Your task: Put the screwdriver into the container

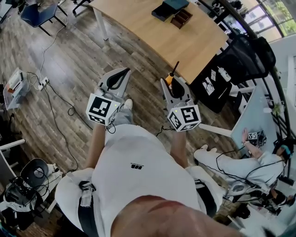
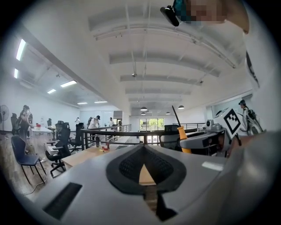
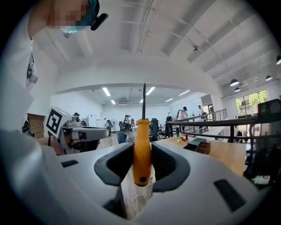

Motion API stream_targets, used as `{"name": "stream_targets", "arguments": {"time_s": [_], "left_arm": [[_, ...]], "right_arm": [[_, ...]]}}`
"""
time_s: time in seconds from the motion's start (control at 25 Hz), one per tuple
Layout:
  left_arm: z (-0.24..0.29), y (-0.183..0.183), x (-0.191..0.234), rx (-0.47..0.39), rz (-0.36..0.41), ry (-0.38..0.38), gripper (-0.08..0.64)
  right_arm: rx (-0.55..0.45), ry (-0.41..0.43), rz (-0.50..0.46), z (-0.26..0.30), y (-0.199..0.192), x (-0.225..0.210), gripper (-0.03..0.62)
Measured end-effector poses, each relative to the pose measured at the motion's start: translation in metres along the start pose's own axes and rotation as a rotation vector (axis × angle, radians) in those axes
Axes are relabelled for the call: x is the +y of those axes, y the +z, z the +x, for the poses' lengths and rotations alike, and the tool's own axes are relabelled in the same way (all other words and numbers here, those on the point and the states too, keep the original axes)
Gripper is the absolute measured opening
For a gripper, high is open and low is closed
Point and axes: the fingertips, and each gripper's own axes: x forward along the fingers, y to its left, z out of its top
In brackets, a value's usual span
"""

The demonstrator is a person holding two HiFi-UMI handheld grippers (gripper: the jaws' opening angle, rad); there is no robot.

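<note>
Reach is what the coming move turns on. We see the right hand-held gripper [image 1: 175, 89] clenched on the screwdriver [image 3: 142, 151]. Its orange handle is pinched between the two pads, with the butt end towards the person. The dark shaft runs out past the jaw tips, away from the body and tilted upward. In the head view the shaft tip shows just over the near corner of the worktop [image 1: 152, 34], while the gripper itself hangs short of that corner, above the floor.

We take the brown divided tray to be the container [image 1: 181, 18]. It stands towards the far edge of the worktop, touching a dark box [image 1: 167, 9], and is well apart from the screwdriver. From the right hand-held gripper it lies ahead across the wood, and in the right gripper view it shows somewhat to the right of the shaft.

The left hand-held gripper [image 1: 116, 79] is closed on nothing, its tips meeting. It hovers over the floor off the near edge, no closer to the container than the right one.

In our judgement the right arm must carry the tool forward over the worktop. The long axis already points roughly that way, so the shaft would arrive first. It will probably have to tip down or level out to lie inside a compartment.
</note>
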Motion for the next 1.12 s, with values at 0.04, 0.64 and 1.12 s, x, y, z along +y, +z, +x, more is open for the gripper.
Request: {"name": "stream_targets", "arguments": {"time_s": [0.04, 0.64, 1.12], "left_arm": [[0.006, 0.0, 0.008, 0.003, 0.001, -0.003, 0.006], [0.094, -0.002, 0.12, 0.024, -0.011, -0.049, 0.006], [0.135, -0.004, 0.171, 0.016, -0.007, -0.091, 0.006]], "right_arm": [[-0.002, -0.002, 0.007, 0.008, 0.001, -0.003, 0.117], [0.01, -0.059, 0.019, 0.128, 0.015, -0.058, 0.117], [-0.006, -0.102, 0.024, 0.181, 0.024, -0.079, 0.117]]}}
